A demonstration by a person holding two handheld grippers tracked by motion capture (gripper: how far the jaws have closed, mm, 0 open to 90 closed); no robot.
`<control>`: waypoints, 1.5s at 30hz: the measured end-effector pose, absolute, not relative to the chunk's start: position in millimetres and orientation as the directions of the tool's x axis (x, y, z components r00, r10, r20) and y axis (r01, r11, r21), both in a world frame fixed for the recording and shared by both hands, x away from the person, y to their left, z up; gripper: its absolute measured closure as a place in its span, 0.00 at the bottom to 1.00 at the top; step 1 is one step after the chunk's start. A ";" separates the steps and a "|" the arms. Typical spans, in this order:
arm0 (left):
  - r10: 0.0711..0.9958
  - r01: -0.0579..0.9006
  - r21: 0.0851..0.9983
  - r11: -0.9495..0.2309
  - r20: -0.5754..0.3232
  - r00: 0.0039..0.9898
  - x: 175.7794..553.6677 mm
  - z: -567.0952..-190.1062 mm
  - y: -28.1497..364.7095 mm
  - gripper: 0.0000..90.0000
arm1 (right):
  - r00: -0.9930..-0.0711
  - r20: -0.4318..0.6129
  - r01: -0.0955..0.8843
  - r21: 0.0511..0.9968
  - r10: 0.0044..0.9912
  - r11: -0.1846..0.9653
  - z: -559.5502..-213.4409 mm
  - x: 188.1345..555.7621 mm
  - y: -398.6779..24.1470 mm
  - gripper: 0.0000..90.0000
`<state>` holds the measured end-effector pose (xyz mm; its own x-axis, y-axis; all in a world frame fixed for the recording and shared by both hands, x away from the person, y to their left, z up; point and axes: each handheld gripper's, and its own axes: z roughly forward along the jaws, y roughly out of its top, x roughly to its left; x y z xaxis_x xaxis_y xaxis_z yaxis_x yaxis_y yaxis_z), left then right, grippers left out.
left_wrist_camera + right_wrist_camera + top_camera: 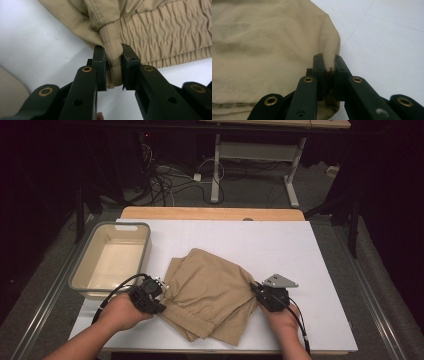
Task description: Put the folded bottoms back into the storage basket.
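A pair of tan shorts [210,292] lies folded and rumpled on the white table, just below its centre. The gathered elastic waistband [160,37] runs along the edge at 7 o'clock, bunched into a pinched fold at its 9 o'clock end. At 3 o'clock the cloth's edge [329,47] is lifted into a small peak.

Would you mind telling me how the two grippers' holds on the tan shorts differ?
The left gripper pinches the gathered elastic waistband, a thick ribbed bunch, so its jaws stand a little apart; the right gripper pinches a smooth, thin fold, with its jaws nearly together. In the high view the left gripper sits beside the bin, while the right is on the shorts' far side. Both are shut on the cloth.
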<state>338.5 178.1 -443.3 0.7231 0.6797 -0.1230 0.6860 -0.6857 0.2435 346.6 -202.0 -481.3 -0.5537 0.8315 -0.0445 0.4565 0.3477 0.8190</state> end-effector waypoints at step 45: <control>0.704 0.705 0.072 -0.705 -0.051 0.709 366.9 -381.1 194.9 0.83 | -0.630 -0.034 0.325 0.895 0.775 0.304 -443.1 375.7 -143.5 0.95</control>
<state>366.9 194.9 -381.1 0.7086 0.7038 -0.0506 0.7054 -0.7051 0.0716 375.7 -143.5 -443.1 -0.6305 0.7754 -0.0339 0.3255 0.3038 0.8954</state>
